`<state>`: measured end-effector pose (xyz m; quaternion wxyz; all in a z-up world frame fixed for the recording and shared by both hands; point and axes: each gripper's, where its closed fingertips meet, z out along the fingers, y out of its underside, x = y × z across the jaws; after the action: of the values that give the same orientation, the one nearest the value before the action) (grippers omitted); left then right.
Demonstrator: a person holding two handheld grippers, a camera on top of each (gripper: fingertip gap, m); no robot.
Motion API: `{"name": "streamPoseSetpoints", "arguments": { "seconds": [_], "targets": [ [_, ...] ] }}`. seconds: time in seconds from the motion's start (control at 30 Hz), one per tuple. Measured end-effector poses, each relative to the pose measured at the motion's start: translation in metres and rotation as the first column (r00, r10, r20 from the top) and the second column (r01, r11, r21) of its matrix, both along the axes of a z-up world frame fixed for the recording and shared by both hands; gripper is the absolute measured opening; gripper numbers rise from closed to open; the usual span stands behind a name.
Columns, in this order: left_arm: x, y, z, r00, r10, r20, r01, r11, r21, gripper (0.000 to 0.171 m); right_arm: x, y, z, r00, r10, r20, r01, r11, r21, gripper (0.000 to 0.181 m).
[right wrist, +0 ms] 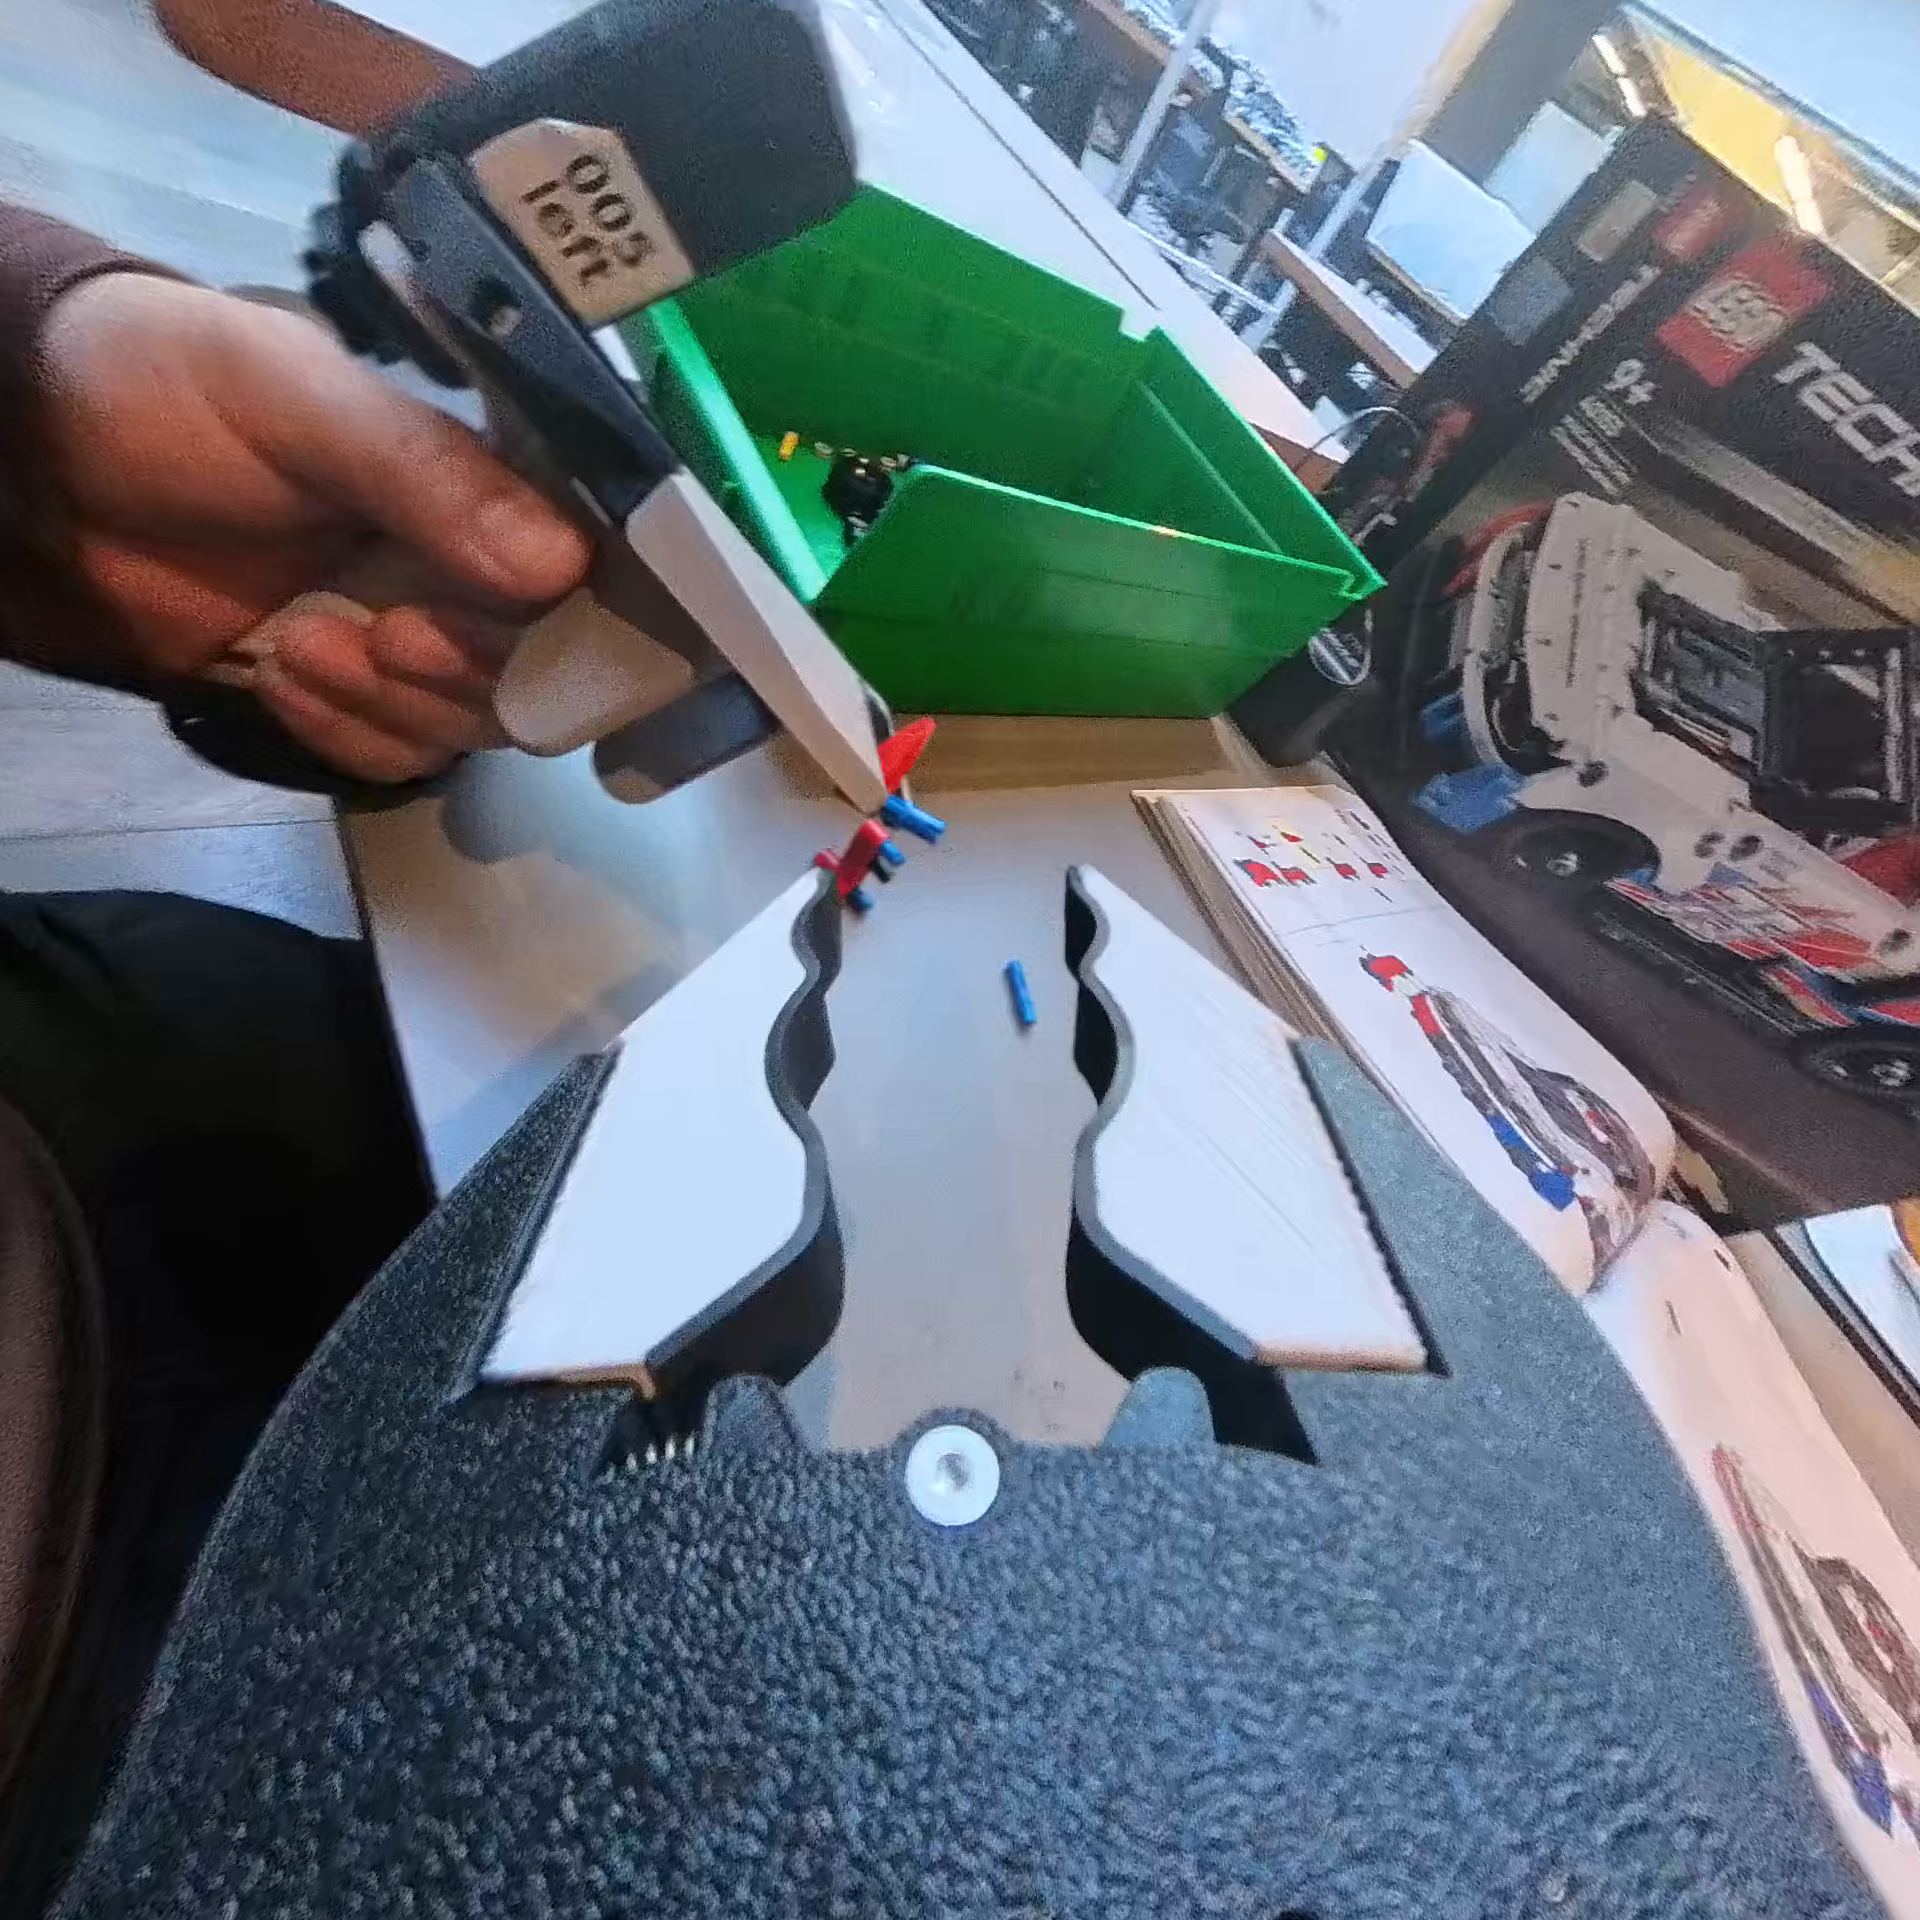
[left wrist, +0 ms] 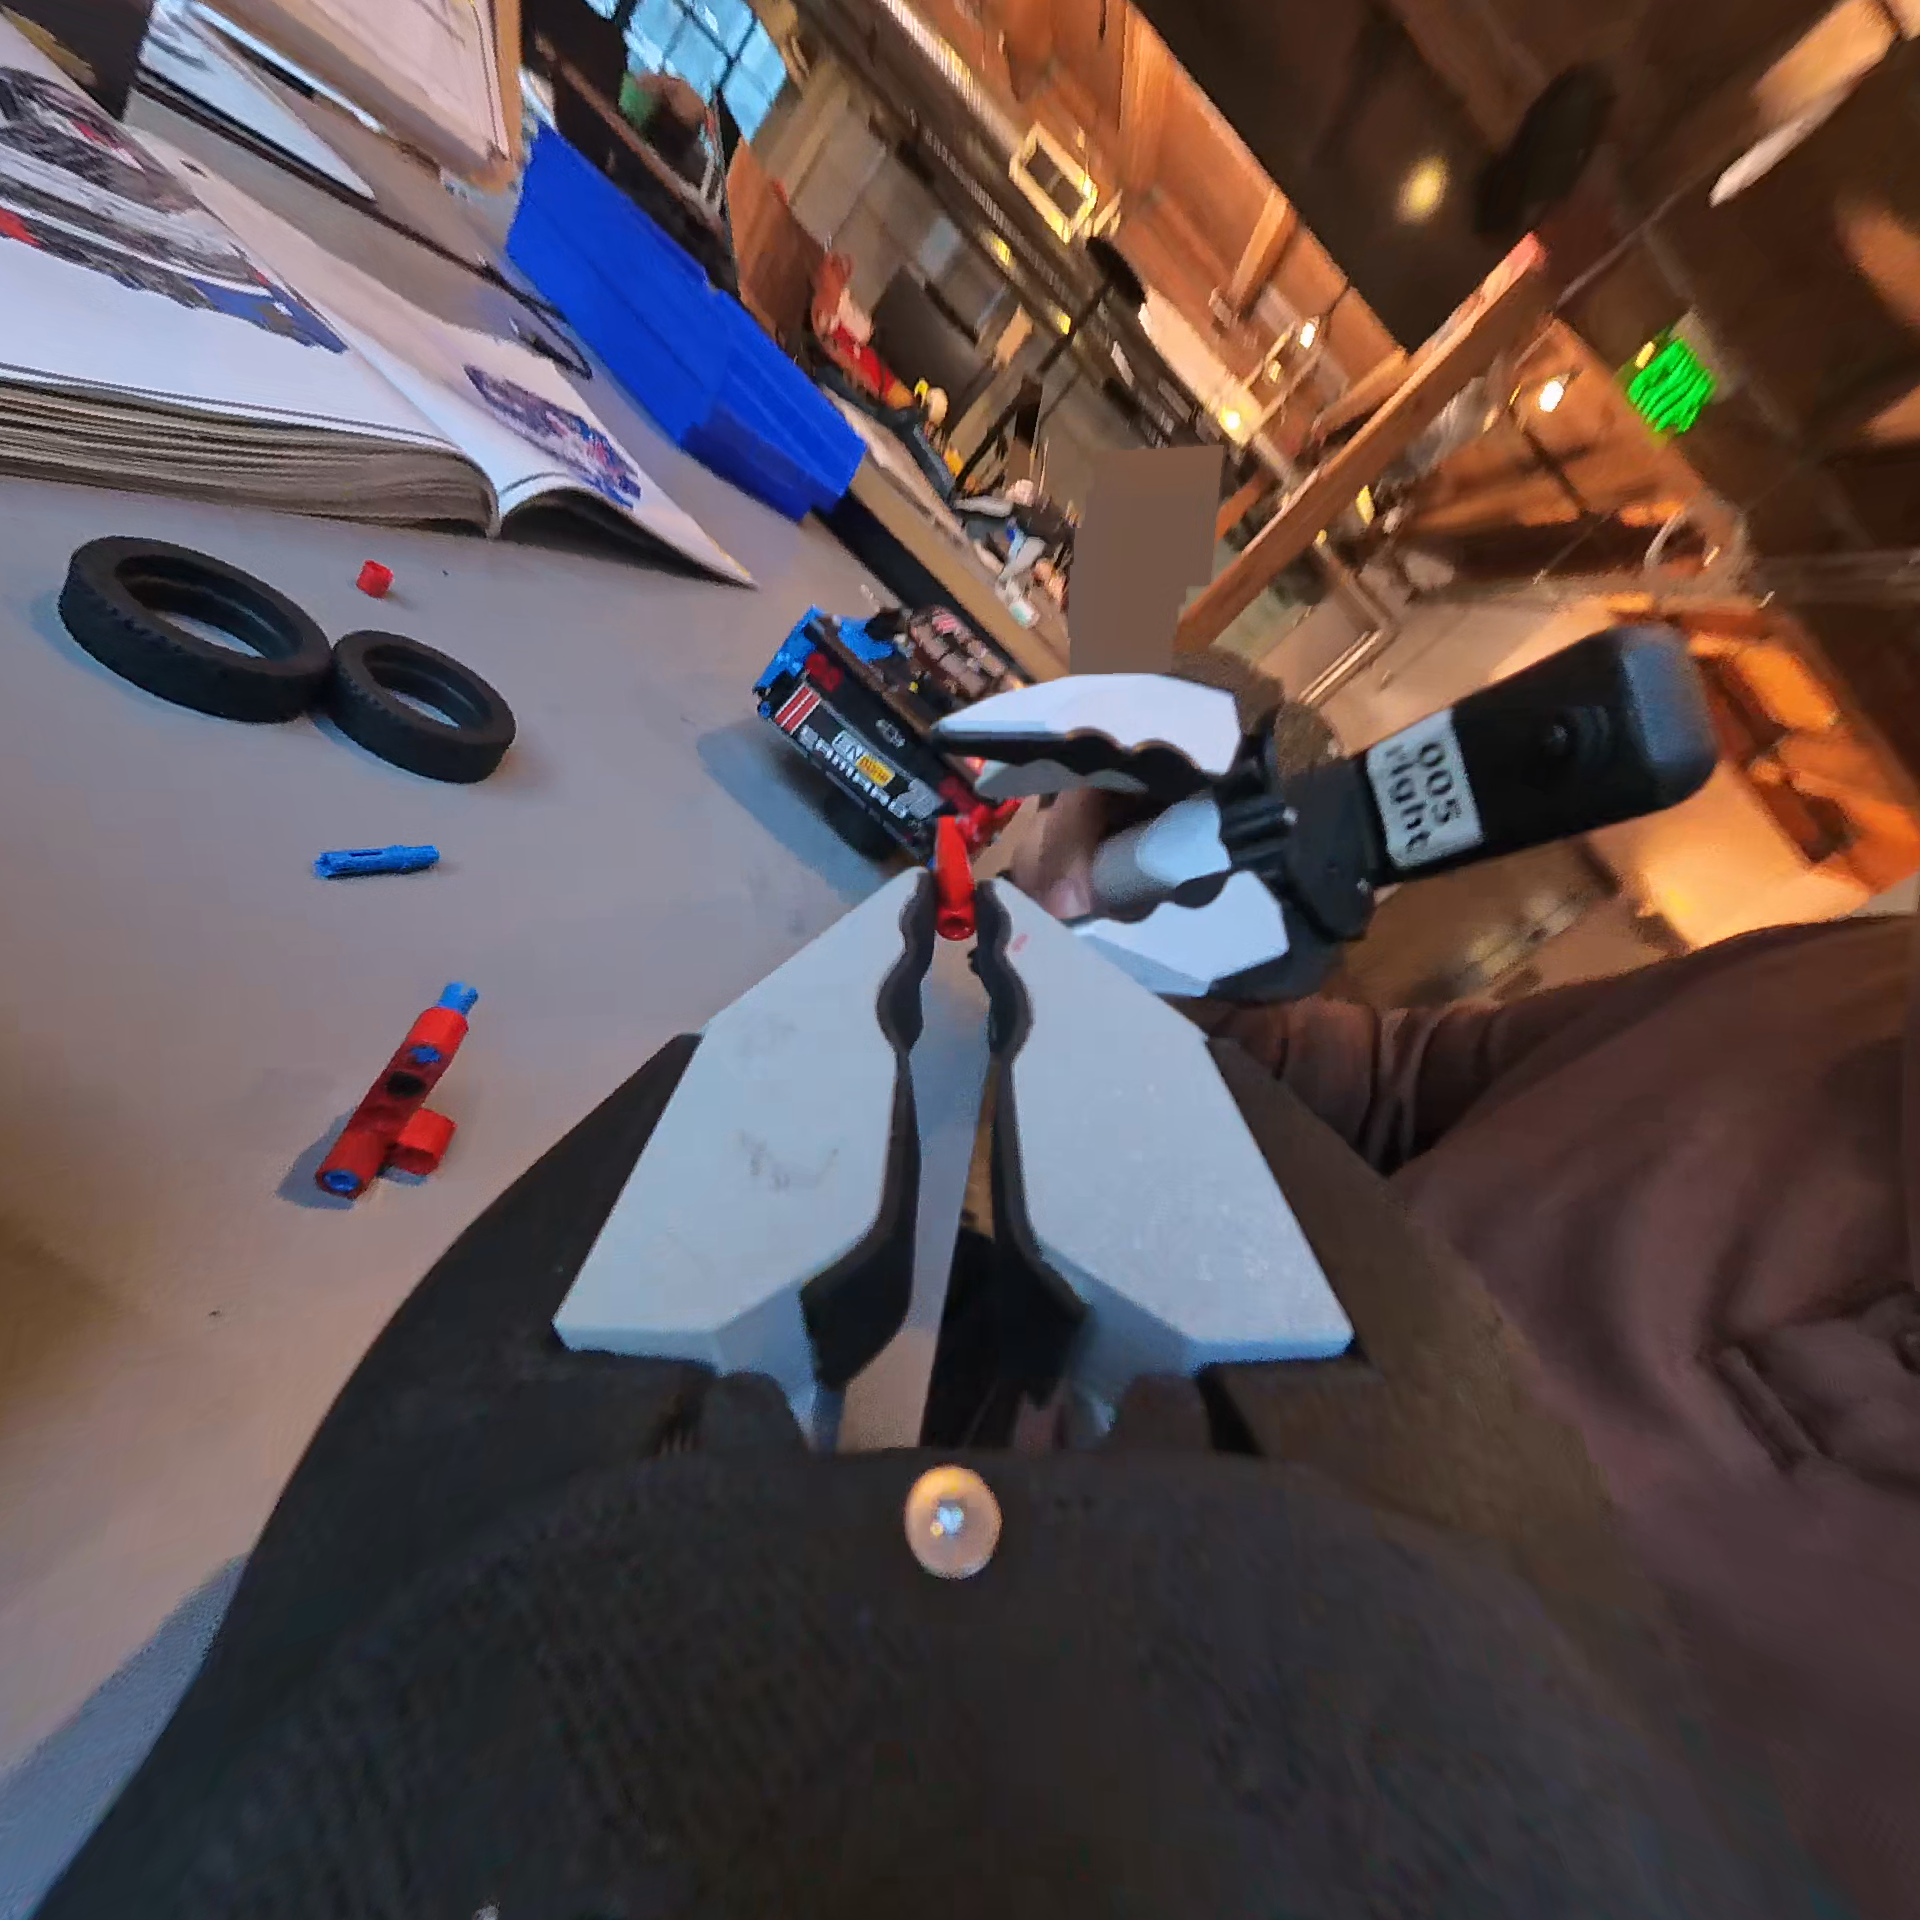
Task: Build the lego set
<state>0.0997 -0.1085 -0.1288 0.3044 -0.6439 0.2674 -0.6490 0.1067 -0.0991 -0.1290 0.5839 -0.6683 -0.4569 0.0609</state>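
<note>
My left claw (left wrist: 951,902) pinches a red piece (left wrist: 952,883) above the surface (left wrist: 582,935), long axis pointing away from me, while my right claw (right wrist: 951,883), spread and empty, sits just beside it, nearer than the blue pin (right wrist: 1019,994)

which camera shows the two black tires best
The left wrist view: both black tires lie flat, touching, in full sight on the table beside the open booklet. The right wrist view shows no tires.
</note>
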Motion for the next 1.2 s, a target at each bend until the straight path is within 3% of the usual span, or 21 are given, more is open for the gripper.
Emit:
{"name": "streamPoseSetpoints", "arguments": {
  "seconds": [0.17, 0.33, 0.47, 0.8, 1.2],
  "targets": [
    [-0.008, 0.009, 0.014, 0.983, 0.088, 0.161, -0.067, 0.989, -0.133, 0.005, -0.009, 0.0, 0.005, 0.999, 0.004, -0.042, -0.004, 1.0, 0.009, 0.04],
    [-0.003, 0.005, 0.018, 0.962, 0.078, 0.261, -0.012, 0.969, -0.245, 0.005, -0.02, 0.003, 0.01, 0.998, 0.006, -0.061, -0.004, 1.0, 0.03, 0.04],
    [-0.002, 0.003, 0.018, 0.947, 0.091, 0.308, 0.006, 0.954, -0.301, 0.005, -0.022, 0.002, 0.013, 0.999, -0.003, -0.048, 0.007, 0.997, 0.079, 0.021],
    [0.0, 0.011, 0.019, 0.907, 0.161, 0.39, 0.019, 0.908, -0.418, 0.005, -0.022, 0.011, 0.011, 0.994, -0.038, -0.102, 0.042, 0.998, 0.037, 0.026],
    [-0.002, 0.018, 0.017, 0.929, 0.162, 0.332, -0.016, 0.915, -0.403, 0.005, -0.021, 0.018, 0.011, 0.989, -0.041, -0.143, 0.043, 0.999, 0.012, 0.021]
  ]
}}
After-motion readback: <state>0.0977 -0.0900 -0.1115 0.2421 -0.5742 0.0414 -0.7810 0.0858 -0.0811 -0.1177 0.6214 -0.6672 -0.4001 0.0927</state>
